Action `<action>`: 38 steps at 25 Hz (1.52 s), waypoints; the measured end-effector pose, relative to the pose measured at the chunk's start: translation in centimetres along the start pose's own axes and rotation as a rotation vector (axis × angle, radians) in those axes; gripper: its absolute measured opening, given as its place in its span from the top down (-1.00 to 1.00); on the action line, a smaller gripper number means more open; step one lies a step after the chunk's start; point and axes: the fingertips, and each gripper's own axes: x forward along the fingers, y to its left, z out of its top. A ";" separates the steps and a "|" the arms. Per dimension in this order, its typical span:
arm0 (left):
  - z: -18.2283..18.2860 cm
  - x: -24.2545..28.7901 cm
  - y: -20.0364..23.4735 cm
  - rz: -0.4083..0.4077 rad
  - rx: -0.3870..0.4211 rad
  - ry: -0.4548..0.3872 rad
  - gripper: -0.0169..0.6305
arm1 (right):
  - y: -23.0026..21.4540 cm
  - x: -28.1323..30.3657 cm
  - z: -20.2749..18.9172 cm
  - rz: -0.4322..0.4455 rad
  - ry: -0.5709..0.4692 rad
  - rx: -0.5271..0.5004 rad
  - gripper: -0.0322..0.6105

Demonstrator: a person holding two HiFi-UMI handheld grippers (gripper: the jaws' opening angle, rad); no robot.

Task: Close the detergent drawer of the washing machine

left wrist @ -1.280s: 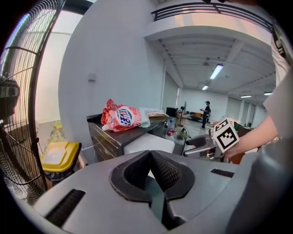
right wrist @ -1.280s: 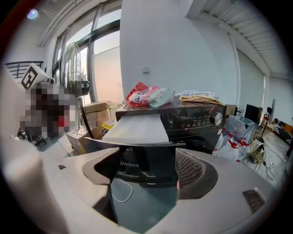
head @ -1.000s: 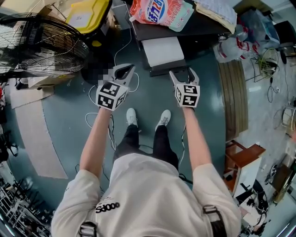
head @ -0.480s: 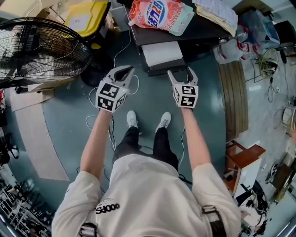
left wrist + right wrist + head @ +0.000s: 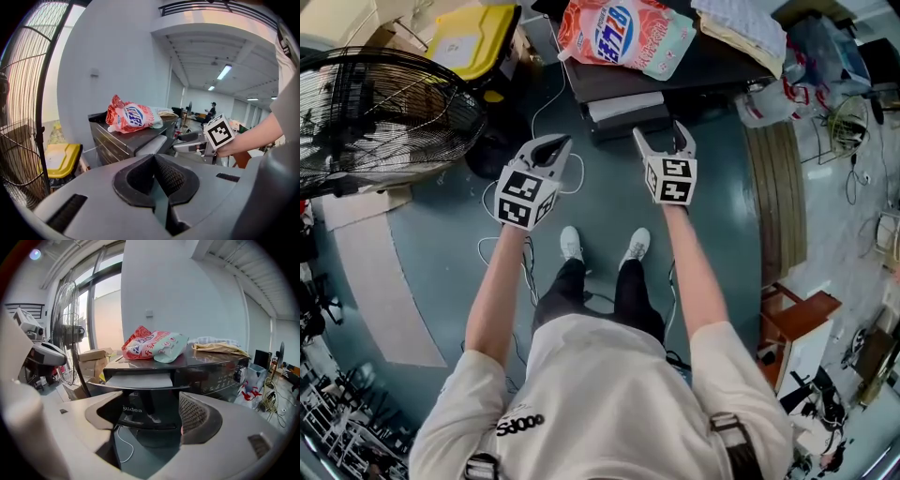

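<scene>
The dark washing machine (image 5: 684,70) stands ahead of me, and its detergent drawer (image 5: 626,106) sticks out a short way from the front, pale grey on top. In the right gripper view the drawer (image 5: 139,380) lies just beyond my jaws, its front panel facing me. My right gripper (image 5: 661,140) is open and hovers right at the drawer's front, with nothing between its fingers. My left gripper (image 5: 551,149) is shut and empty, held to the left of the drawer. In the left gripper view the drawer (image 5: 151,145) shows side-on.
A red and mint detergent bag (image 5: 628,33) and folded cloth (image 5: 742,26) lie on the machine. A big floor fan (image 5: 380,103) and a yellow bin (image 5: 476,36) stand at the left. A cable (image 5: 539,112) runs over the floor; clutter (image 5: 834,112) lines the right.
The drawer has slid in towards the machine and now shows much less of its top. My right gripper has moved forward with it. The left gripper has hardly moved.
</scene>
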 end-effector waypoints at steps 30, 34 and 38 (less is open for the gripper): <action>-1.4 0.8 2.6 0.018 -0.019 0.034 0.89 | 0.3 4.7 3.3 0.002 -0.071 0.053 -0.13; -1.6 0.8 2.5 0.020 -0.023 0.027 0.89 | 0.1 4.7 3.4 0.006 -0.068 0.049 -0.13; -1.8 0.8 2.8 0.025 -0.031 0.028 0.89 | 0.2 4.8 3.3 0.002 -0.071 0.048 -0.14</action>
